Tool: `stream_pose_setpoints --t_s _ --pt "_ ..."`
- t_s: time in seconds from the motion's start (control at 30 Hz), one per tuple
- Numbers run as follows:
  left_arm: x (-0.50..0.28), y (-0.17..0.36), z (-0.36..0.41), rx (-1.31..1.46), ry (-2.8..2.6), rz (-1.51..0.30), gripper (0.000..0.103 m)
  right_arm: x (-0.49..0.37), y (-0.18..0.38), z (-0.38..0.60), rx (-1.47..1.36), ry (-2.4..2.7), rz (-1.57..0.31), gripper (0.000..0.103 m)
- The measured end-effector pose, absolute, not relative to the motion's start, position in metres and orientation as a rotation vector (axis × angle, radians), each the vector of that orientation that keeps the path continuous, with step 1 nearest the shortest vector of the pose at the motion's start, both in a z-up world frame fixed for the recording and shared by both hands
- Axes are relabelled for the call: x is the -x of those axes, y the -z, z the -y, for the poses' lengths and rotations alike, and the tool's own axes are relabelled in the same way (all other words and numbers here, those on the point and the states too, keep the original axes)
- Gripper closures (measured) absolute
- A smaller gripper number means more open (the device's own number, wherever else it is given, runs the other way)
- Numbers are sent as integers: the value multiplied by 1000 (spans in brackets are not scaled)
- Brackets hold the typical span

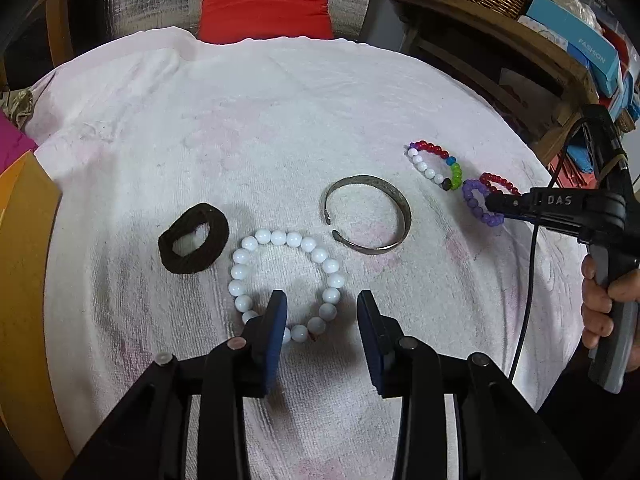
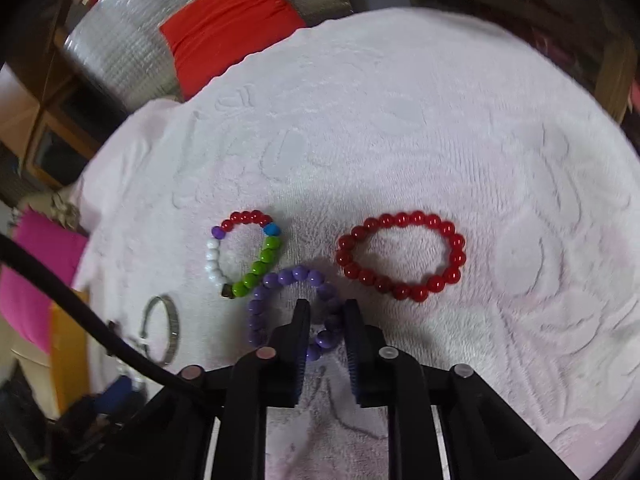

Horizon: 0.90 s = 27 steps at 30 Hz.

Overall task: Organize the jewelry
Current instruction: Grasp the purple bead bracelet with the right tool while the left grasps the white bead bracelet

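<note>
Right gripper jaws apparently pinching purple bracelet strand.

Two close, downward wrist views over towel

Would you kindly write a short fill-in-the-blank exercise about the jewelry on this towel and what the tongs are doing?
1. The left tongs straddle the round bracelet of ____ beads.
2. The right tongs close around the ____ bead bracelet.
3. The open metal cuff bangle lies on the white ____.
4. The dark fabric hair tie lies ____ of the white beads in the left wrist view.

Missing words: white; purple; towel; left
</note>
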<state>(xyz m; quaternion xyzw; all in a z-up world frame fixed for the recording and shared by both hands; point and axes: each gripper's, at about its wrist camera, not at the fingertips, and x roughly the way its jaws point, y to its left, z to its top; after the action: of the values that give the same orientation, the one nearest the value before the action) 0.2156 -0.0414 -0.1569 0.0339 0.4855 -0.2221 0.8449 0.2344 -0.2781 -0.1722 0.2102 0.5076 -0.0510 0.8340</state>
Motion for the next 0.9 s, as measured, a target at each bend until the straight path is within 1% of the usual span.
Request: stream_pose_setpoints --t_s 0.07,0.27,0.3,0.37,0.4,0.43,0.47,0.63,0.77,0.8,0.83,0.9 --pt "-215 157 44 -76 475 -1021 60 -236 171 273 -392 120 -1073 87" --pt "-213 158 51 -106 496 -1009 60 -235 170 263 -330 122 -1059 88" --pt "-213 159 52 -117 490 -1005 63 -235 169 262 -334 110 -1057 88" --pt "-215 162 52 -137 467 -1002 78 -235 169 260 -330 106 -1055 88" --pt "-216 162 51 -133 461 -1000 83 -235 169 260 -331 104 -1055 88" --pt "-217 162 49 -123 461 -1000 86 -235 169 260 -335 103 -1055 88" --pt "-217 162 48 -115 465 -1001 92 -235 169 261 -341 102 -1054 88" --pt "-213 161 49 -141 473 -988 94 -237 171 264 -359 119 -1060 87" --pt "-212 159 48 -137 481 -987 94 -238 171 263 -311 113 -1052 87" --pt "-211 159 49 -137 481 -986 94 -238 171 261 -292 112 -1049 87" --pt "-210 159 48 -140 480 -984 94 -238 170 260 -288 112 -1045 91" --pt "-208 158 49 -162 471 -974 94 -236 169 260 -286 115 -1039 93"
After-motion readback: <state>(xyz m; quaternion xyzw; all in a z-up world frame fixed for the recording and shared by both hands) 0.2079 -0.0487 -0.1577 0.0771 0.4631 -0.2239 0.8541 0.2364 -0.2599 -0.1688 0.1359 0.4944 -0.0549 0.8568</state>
